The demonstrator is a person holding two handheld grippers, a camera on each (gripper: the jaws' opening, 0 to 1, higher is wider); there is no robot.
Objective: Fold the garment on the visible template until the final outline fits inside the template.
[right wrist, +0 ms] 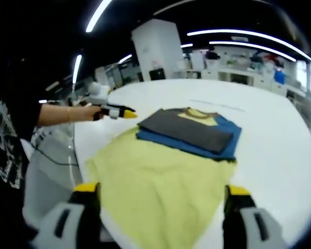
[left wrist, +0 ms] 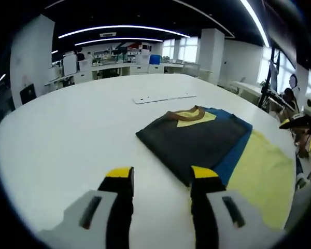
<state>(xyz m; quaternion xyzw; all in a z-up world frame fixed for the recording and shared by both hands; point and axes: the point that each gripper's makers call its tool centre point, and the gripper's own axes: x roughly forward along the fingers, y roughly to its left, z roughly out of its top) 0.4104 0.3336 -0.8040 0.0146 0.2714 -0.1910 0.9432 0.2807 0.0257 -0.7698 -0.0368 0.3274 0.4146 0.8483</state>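
white tabletop carried the folded garment just ahead-right of the left claw (both claws gaped empty).

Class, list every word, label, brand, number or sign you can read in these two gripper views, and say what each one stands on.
None can be read.
White print on the person's black shirt: too blurred to read.
The garment, the table and the gripper carry no lettering that shows.
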